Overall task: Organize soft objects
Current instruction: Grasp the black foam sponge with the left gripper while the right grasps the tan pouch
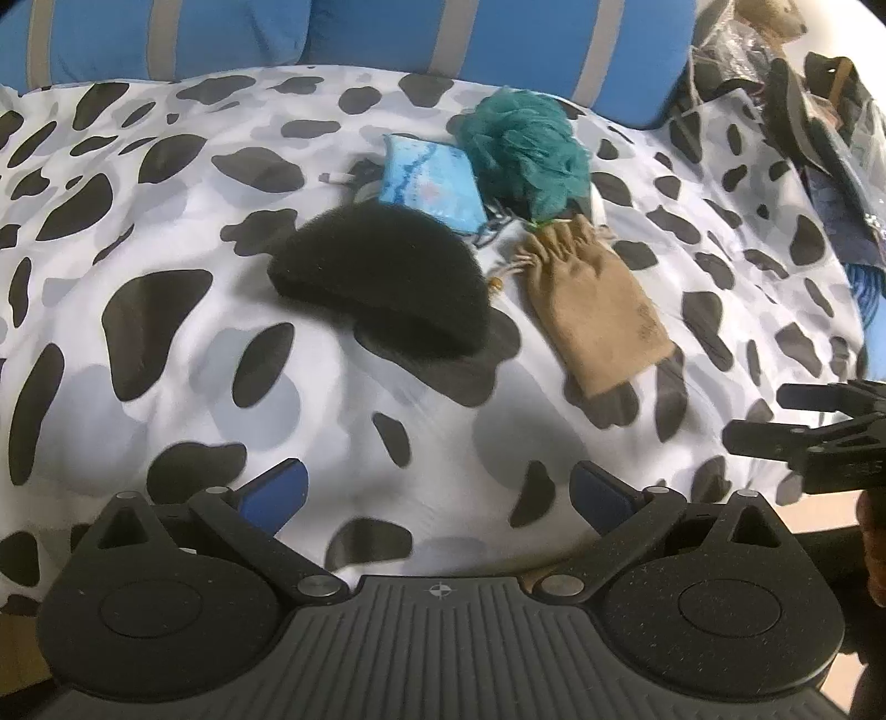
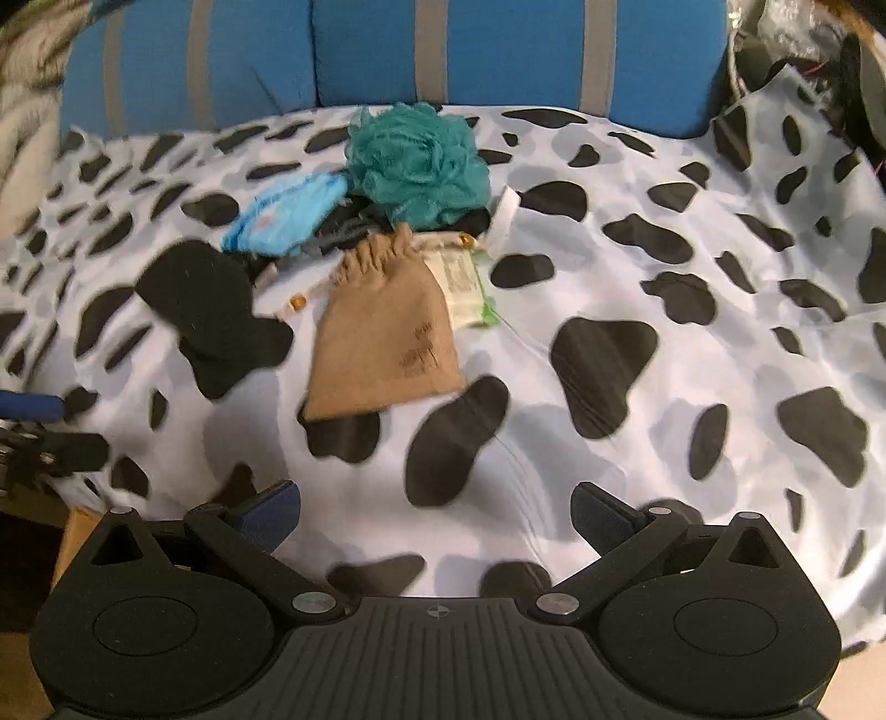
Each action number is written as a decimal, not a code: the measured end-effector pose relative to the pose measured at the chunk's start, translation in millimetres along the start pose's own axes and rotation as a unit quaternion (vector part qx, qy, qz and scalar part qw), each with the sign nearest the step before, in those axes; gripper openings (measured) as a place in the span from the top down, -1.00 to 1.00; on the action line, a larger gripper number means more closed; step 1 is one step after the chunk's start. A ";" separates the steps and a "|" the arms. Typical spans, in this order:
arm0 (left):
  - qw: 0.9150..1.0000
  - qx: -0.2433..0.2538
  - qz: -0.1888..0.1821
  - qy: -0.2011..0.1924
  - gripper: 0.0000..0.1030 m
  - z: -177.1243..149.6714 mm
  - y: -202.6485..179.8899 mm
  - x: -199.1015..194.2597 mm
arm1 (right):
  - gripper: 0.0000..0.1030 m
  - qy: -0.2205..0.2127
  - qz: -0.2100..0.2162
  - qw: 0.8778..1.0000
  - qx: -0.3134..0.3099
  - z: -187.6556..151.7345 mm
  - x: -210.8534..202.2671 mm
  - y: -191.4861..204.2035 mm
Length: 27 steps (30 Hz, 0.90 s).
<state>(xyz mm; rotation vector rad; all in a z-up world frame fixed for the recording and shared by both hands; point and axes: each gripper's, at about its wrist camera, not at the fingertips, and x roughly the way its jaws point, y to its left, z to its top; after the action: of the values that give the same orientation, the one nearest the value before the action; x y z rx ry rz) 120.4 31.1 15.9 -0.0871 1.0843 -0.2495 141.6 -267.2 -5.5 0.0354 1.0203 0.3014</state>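
Note:
Soft objects lie in a cluster on a cow-print bedsheet [image 1: 166, 343]. A black half-round sponge [image 1: 382, 277] lies nearest my left gripper; it also shows in the right wrist view [image 2: 194, 293]. A tan drawstring pouch [image 1: 595, 310] [image 2: 387, 338] lies beside it. Behind them are a light blue pouch [image 1: 426, 180] [image 2: 288, 213] and a teal bath loofah [image 1: 526, 149] [image 2: 421, 166]. A white-green packet [image 2: 465, 282] peeks from under the tan pouch. My left gripper [image 1: 440, 493] is open and empty, short of the sponge. My right gripper [image 2: 434, 509] is open and empty, short of the tan pouch.
Blue cushions with grey stripes [image 1: 498, 50] [image 2: 498, 55] line the back of the bed. Dark bags and clutter [image 1: 819, 127] [image 2: 819, 61] sit at the far right. The right gripper's fingers [image 1: 819, 437] show at the left view's right edge.

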 end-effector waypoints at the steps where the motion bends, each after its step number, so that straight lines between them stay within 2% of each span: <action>1: 1.000 -0.001 -0.001 0.000 -1.00 1.8 2.2 1.5 | -1.00 0.002 0.003 1.000 -0.002 2.8 2.9 -0.6; 14: 1.000 -0.006 -0.004 -0.001 -1.00 22.8 15.8 14.7 | -1.00 -0.005 0.021 0.999 -0.044 35.1 37.7 1.8; 24: 1.000 -0.016 -0.012 0.005 -1.00 31.0 19.7 19.2 | -0.98 0.000 0.054 0.998 -0.017 60.8 71.7 -7.6; 27: 1.000 -0.018 -0.019 0.001 -1.00 32.1 20.3 17.6 | -0.85 0.005 0.052 0.999 -0.016 63.9 83.0 -8.7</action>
<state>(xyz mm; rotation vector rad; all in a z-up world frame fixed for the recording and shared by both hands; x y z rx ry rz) 159.6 44.8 11.8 -0.1403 1.0895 -0.2640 237.8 -246.6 -42.5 0.0578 1.0255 0.4123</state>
